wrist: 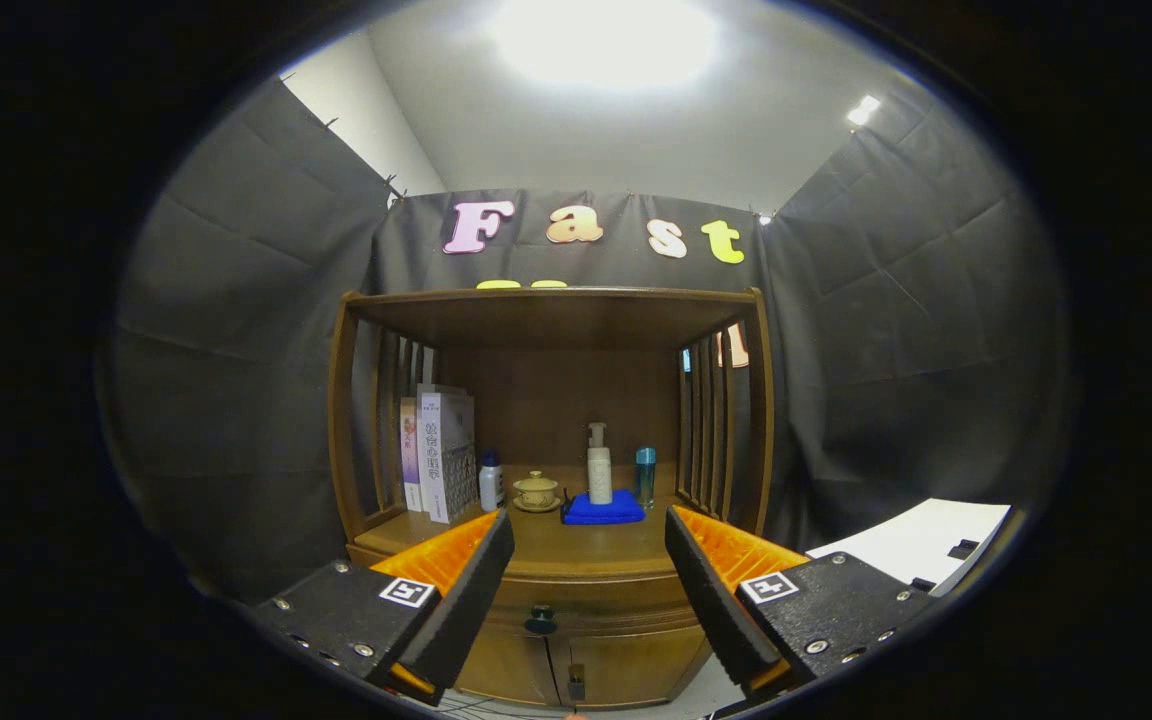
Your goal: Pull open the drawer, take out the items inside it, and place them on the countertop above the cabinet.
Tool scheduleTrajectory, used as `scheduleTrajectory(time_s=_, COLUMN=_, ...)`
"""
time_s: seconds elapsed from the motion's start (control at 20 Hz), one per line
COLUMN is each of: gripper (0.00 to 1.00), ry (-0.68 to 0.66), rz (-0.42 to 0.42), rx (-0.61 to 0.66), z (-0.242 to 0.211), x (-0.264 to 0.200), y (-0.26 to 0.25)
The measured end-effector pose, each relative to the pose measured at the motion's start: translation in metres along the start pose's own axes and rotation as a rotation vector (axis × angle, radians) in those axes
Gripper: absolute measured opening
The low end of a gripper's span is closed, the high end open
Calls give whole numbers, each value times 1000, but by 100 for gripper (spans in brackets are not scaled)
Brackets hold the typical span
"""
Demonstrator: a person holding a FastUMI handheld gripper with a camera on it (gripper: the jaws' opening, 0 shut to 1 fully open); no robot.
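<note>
Books (436, 455) left of bottles (599, 465), seemingly.

Printed characters are seen on the spines of the books (441, 455) standing at the left of the countertop (576, 545), but they are too small to be read. Square coded markers are borne by both gripper fingers (406, 592).

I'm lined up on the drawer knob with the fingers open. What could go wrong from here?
1. The drawer knob is small and the gripper is spread wide; closing off-centre may let it slip.
2. The countertop already holds books, a teacup, a pump bottle on a blue cloth; placed items might knock these.
3. The cabinet doors sit just below; a low approach could snag them.
</note>
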State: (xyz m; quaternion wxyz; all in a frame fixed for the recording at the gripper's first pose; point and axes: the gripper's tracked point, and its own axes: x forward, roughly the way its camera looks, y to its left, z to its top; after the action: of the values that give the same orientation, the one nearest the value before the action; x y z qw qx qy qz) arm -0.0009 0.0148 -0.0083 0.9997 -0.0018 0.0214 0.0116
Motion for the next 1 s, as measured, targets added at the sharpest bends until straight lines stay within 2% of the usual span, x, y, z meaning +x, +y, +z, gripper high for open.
scheduleTrajectory(time_s=0.35, gripper=95, ry=43, rz=14, rx=-36, z=-19, x=5, y=4)
scheduleTrajectory(time_s=0.55, gripper=95, ry=103, rz=32, rx=-80, z=-46, x=13, y=8)
scheduleTrajectory(time_s=0.8, gripper=96, ry=170, rz=54, rx=-51, z=-78, x=28, y=17)
scheduleTrajectory(time_s=1.0, gripper=96, ry=224, rz=35, rx=-14, z=-108, x=49, y=21)
